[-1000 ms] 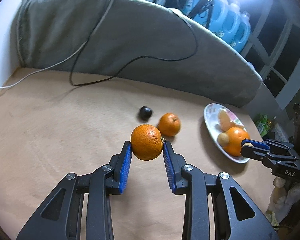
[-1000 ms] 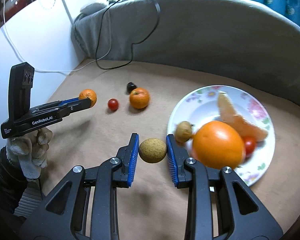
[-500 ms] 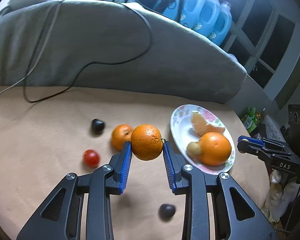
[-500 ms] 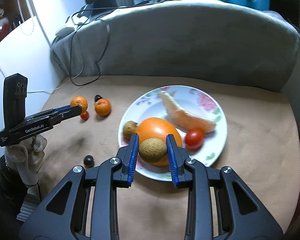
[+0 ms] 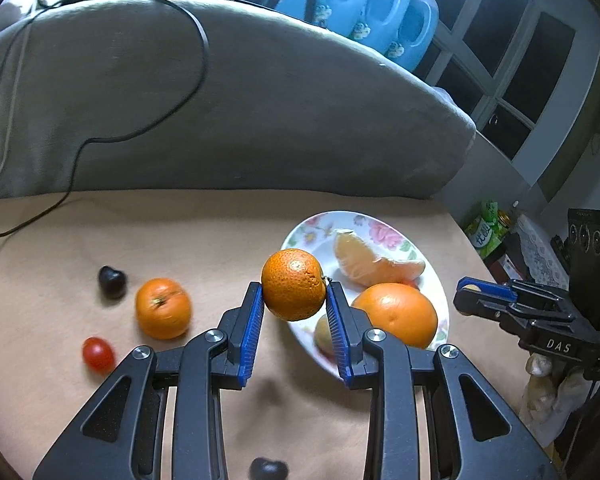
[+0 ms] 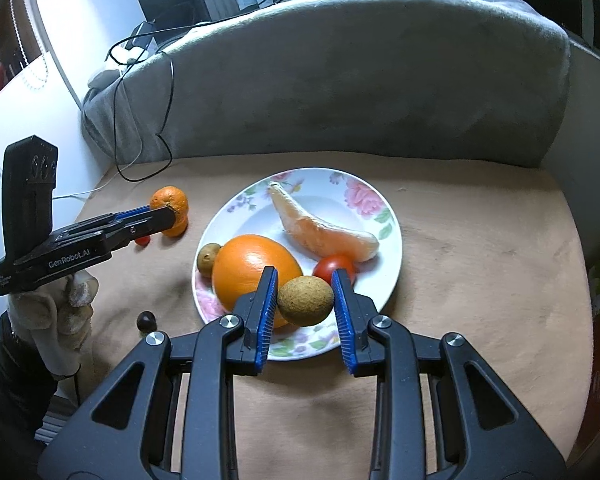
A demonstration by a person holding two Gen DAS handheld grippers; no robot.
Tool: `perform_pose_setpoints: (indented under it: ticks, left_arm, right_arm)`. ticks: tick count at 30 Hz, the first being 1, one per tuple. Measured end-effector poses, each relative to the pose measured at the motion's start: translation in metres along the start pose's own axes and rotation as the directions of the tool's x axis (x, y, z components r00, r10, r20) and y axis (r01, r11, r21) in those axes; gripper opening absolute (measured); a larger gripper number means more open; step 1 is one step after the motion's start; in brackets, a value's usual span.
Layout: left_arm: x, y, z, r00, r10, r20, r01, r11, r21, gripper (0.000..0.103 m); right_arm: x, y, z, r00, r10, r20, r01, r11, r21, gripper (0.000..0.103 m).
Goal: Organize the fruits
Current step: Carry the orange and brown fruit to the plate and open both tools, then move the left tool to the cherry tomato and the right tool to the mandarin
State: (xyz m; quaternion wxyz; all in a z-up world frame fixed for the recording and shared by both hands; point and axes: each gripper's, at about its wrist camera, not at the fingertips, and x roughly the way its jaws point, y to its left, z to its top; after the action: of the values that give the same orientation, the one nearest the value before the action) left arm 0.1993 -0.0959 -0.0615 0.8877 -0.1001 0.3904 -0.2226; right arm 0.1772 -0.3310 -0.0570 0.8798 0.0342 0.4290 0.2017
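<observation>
The left gripper (image 5: 294,312) jaws pinch a mandarin (image 5: 293,284) beside the floral plate (image 6: 388,216), while the right gripper (image 6: 305,312) jaws pinch a brown kiwi-like fruit (image 6: 305,300) above it.

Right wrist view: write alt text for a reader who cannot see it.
The right gripper holds a small brown fruit over a flowered plate that carries a large orange, a peeled citrus piece, a tomato and another brown fruit. At left, the left gripper holds a tangerine.

Both claws shifted toward the flowered white plate (image 6: 392,216); right claw (image 6: 305,300), carrying a brown round fruit (image 6: 306,300), now above its rim.
</observation>
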Motion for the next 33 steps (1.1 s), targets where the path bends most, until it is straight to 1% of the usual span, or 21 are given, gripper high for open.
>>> perform_pose_setpoints:
  ticks: [8,15,16,17,18,19,20,22,23,27,28,29,31,32,33]
  left_arm:
    - [0.015,-0.007,0.007,0.999,-0.019,-0.027,0.019,1.0,0.006,0.03]
    - [0.016,-0.01,0.009,0.999,-0.038,-0.033,0.038,0.999,0.01,0.031]
    - [0.016,-0.011,0.009,0.999,-0.041,-0.031,0.041,0.999,0.011,0.032]
    - [0.016,-0.011,0.009,0.999,-0.044,-0.029,0.044,0.999,0.012,0.039]
    - [0.015,-0.012,0.009,0.999,-0.048,-0.026,0.048,0.999,0.013,0.043]
    - [0.014,-0.013,0.01,0.998,-0.052,-0.021,0.052,0.999,0.014,0.048]
    - [0.013,-0.014,0.01,0.998,-0.053,-0.018,0.053,0.998,0.015,0.048]
    - [0.011,-0.015,0.011,0.999,-0.05,-0.014,0.05,0.999,0.022,0.048]
    - [0.011,-0.015,0.011,0.999,-0.048,-0.012,0.049,0.999,0.023,0.049]
    - [0.009,-0.016,0.011,0.999,-0.045,-0.007,0.045,0.999,0.022,0.055]
    - [0.008,-0.015,0.01,0.999,-0.043,-0.008,0.043,0.999,0.022,0.058]
    - [0.008,-0.015,0.01,0.999,-0.041,-0.006,0.041,0.999,0.023,0.062]
    - [0.006,-0.016,0.01,0.999,-0.036,-0.004,0.037,0.999,0.026,0.067]
    - [0.006,-0.016,0.01,0.999,-0.033,-0.005,0.033,0.999,0.026,0.072]
    - [0.005,-0.015,0.01,1.0,-0.026,-0.005,0.026,0.999,0.024,0.073]
  right_arm:
    - [0.007,-0.007,-0.002,1.0,0.019,-0.012,-0.019,1.0,0.008,0.029]
    - [0.008,-0.005,-0.001,0.999,0.031,-0.009,-0.031,1.0,-0.001,0.03]
    - [0.008,-0.005,0.0,0.999,0.031,-0.008,-0.031,1.0,-0.002,0.033]
    - [0.008,-0.004,0.0,1.0,0.03,-0.006,-0.03,1.0,-0.003,0.046]
    - [0.007,-0.004,0.0,1.0,0.03,0.001,-0.03,1.0,-0.004,0.053]
    - [0.005,-0.003,0.0,0.999,0.03,0.011,-0.03,1.0,-0.005,0.064]
    - [0.004,-0.002,0.0,0.999,0.031,0.017,-0.031,1.0,-0.007,0.067]
    - [0.003,-0.001,0.0,0.999,0.03,0.022,-0.03,0.999,-0.011,0.067]
    - [0.002,-0.001,0.0,0.999,0.028,0.023,-0.028,1.0,-0.013,0.069]
    - [0.001,0.0,0.0,0.999,0.016,0.032,-0.016,1.0,-0.015,0.081]
    - [0.0,0.0,0.0,0.999,0.013,0.037,-0.012,1.0,-0.013,0.087]
    - [-0.001,0.0,0.0,0.999,0.01,0.042,-0.01,1.0,-0.01,0.09]
    - [-0.003,0.0,0.001,0.999,0.007,0.047,-0.007,1.0,-0.007,0.092]
    - [-0.003,0.001,0.002,0.999,0.005,0.047,-0.005,1.0,-0.006,0.092]
    - [-0.003,0.001,0.002,0.999,0.003,0.047,-0.002,1.0,-0.006,0.092]
